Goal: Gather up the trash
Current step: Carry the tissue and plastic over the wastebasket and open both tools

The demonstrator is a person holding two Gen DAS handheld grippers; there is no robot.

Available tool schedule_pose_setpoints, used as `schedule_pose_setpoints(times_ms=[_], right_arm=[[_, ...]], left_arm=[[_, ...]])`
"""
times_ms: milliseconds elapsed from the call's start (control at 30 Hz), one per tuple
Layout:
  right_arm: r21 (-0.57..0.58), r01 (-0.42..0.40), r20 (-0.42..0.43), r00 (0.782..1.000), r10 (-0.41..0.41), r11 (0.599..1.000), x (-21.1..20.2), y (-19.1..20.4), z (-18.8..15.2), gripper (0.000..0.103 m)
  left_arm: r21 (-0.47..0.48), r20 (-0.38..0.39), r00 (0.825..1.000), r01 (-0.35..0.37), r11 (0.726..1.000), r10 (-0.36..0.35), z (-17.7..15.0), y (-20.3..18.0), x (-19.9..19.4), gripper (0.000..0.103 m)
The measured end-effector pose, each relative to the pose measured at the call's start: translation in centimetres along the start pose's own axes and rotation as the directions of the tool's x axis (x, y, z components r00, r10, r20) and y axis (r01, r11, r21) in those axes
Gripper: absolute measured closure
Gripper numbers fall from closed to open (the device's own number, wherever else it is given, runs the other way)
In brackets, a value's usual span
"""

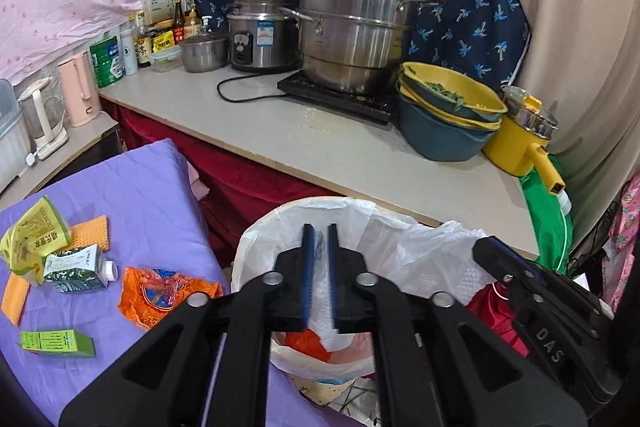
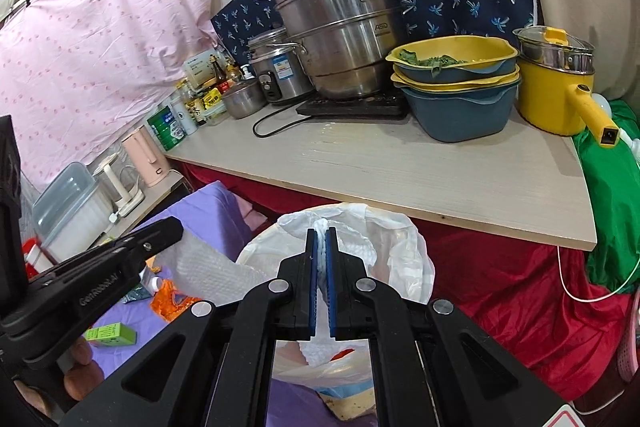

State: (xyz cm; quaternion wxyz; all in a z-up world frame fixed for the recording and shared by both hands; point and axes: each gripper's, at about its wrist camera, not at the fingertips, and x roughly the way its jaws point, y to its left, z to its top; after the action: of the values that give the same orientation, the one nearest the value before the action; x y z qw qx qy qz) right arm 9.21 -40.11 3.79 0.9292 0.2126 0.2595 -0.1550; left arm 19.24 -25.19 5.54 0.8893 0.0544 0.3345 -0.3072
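A bin lined with a white plastic bag [image 1: 404,251] stands below the counter edge; it also shows in the right wrist view [image 2: 400,259]. My left gripper [image 1: 321,233] hangs over the bin, jaws narrowly apart, with white plastic between the pads. My right gripper [image 2: 321,235] is shut on a white piece of the bag or paper at the bin's rim. An orange wrapper [image 1: 304,343] lies inside the bin. On the purple cloth [image 1: 132,187] lie an orange bag [image 1: 160,291], a yellow-green pouch [image 1: 32,239], a green-white carton [image 1: 76,267] and a green box [image 1: 56,343].
A counter [image 1: 320,143] holds a steel steamer pot [image 1: 356,23], rice cooker [image 1: 260,39], stacked yellow and blue basins [image 1: 448,111] and a yellow pot [image 1: 524,135]. Bottles and kettles stand at the left. Red cloth hangs under the counter.
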Motion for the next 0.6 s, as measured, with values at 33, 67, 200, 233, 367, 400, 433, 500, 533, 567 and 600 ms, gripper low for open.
schedule_pose_setpoints(times_ms=[33,67,200,233,367,400,433,500,533,567,600], right_arm=[[0.002,0.0,-0.003,1.0,0.0,1.0,0.2,-0.1,0.0,0.099],[0.002,0.0,-0.004,1.0,0.0,1.0,0.3,-0.1,-0.1,0.099],[-0.007,-0.004,-0.013,1.0,0.004,1.0,1.1,0.3,-0.2,0.099],[-0.008,-0.006,-0.014,1.0,0.006,1.0,1.3,0.5,-0.2,0.099],[-0.015,-0.019,-0.015,1.0,0.019,1.0,1.8,1.4,0.0,0.099],[-0.021,-0.021,-0.014,1.0,0.021,1.0,2.0,1.7,0.0,0.099],[-0.026,-0.023,-0.014,1.0,0.022,0.999,2.1,1.9,0.1,0.098],[-0.034,-0.028,-0.012,1.0,0.027,0.999,2.2,2.5,0.2,0.097],[-0.038,-0.029,-0.009,1.0,0.028,0.999,2.3,2.8,0.2,0.096],[-0.037,-0.029,-0.004,1.0,0.028,0.999,2.2,3.0,0.3,0.095],[-0.038,-0.03,0.0,1.0,0.03,0.999,2.2,3.2,0.3,0.094]], left_arm=[[-0.013,0.006,1.0,-0.015,1.0,0.015,0.0,0.3,0.2,0.071],[-0.026,0.012,1.0,-0.025,0.999,0.025,-0.1,0.5,0.3,0.057],[-0.06,0.023,0.999,-0.035,0.998,0.037,0.1,1.8,0.3,0.052],[-0.063,0.026,0.999,-0.04,0.997,0.042,0.1,2.0,0.2,0.052],[-0.089,0.042,0.997,-0.054,0.995,0.058,0.3,3.6,-0.5,0.051],[-0.093,0.045,0.997,-0.064,0.994,0.069,0.3,4.0,-0.7,0.051],[-0.094,0.047,0.996,-0.069,0.993,0.073,0.3,4.3,-0.8,0.051],[-0.098,0.049,0.995,-0.078,0.992,0.083,0.2,4.8,-1.1,0.051],[-0.103,0.049,0.995,-0.083,0.991,0.088,0.1,5.1,-1.2,0.051],[-0.107,0.048,0.995,-0.085,0.991,0.09,0.0,5.4,-1.3,0.05],[-0.111,0.046,0.994,-0.089,0.99,0.094,-0.1,5.6,-1.3,0.049]])
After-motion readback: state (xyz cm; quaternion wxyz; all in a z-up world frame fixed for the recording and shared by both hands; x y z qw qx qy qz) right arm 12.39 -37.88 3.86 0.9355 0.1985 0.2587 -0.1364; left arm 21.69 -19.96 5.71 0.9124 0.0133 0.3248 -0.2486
